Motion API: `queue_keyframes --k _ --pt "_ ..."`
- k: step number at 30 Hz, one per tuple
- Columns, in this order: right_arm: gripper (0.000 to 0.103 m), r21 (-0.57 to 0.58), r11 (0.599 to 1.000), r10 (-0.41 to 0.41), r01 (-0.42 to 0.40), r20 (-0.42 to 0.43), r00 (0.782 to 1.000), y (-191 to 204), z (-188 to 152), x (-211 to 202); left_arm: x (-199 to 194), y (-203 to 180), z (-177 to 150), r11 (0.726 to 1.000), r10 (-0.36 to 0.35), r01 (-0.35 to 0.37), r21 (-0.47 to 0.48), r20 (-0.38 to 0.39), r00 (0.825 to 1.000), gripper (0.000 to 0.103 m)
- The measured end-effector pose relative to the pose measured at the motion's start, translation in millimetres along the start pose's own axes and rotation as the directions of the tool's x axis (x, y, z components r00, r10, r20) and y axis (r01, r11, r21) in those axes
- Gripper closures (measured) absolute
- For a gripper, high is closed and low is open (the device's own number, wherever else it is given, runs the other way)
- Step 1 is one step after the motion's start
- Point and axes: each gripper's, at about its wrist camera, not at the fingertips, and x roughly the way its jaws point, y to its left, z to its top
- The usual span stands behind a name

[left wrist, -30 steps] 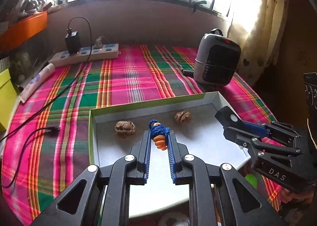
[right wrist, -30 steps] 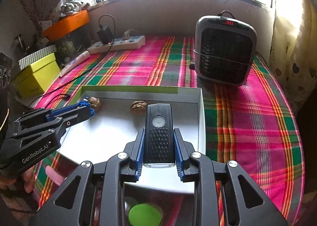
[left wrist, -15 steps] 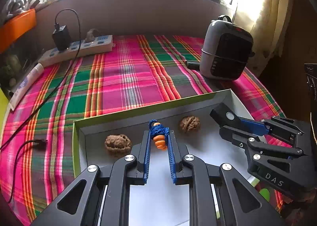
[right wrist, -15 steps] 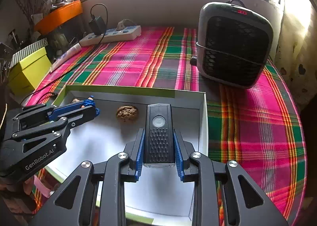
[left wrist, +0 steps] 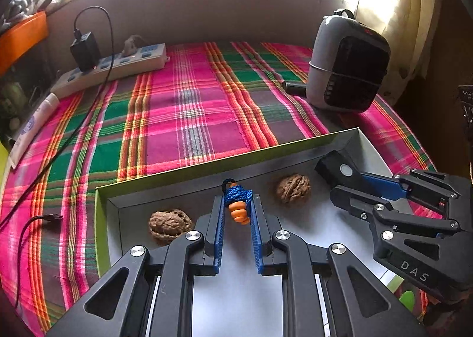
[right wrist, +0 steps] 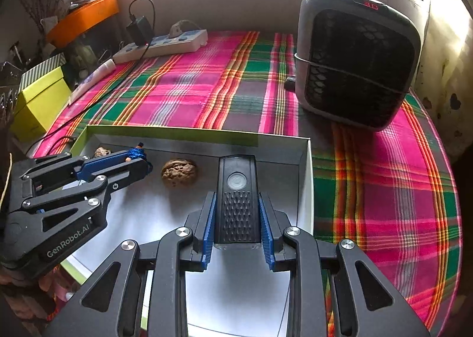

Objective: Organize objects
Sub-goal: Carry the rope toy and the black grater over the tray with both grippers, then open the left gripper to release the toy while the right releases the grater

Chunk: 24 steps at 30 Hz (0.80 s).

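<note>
Over the shallow box (left wrist: 100,219), green outside and white inside, we find both grippers hanging at once. We note the left gripper (left wrist: 237,204) clamped narrow on a small orange charm wrapped in blue cord (left wrist: 238,202), held at the very fingertips above the box's far half. We note the right gripper (right wrist: 238,207) closed on a black bike light (right wrist: 238,198), its round button facing up, the blue pads (right wrist: 208,224) pressing both long sides; it sits above the box's right portion, near the far right corner.

We count two walnuts on the box floor. From the left wrist view, one walnut (left wrist: 170,224) lies just left of the left gripper's fingers, the other walnut (left wrist: 293,188) lies between the two grippers, apart from both. From the right wrist view the first is mostly hidden behind the left gripper.

The box rests on a plaid cloth (left wrist: 192,106) of pink and green. Beyond it, we log a grey heater (right wrist: 357,56) upright at the right, a white power strip (left wrist: 118,68) with a black charger (left wrist: 85,50) plugged in along the far wall, and a yellow-green carton (right wrist: 41,100) at the left edge. A loose cable end (left wrist: 51,216) lies on the cloth left of the box.
</note>
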Motion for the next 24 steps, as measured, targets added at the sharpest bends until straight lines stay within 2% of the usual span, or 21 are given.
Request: queue_keyframes --k 24 --pt "0.075 0.009 1.000 -0.003 0.004 -0.001 1.000 -0.1 2.1 1.7 6.8 -0.9 0.9 1.000 0.006 -0.006 0.000 -0.033 0.999 0.084"
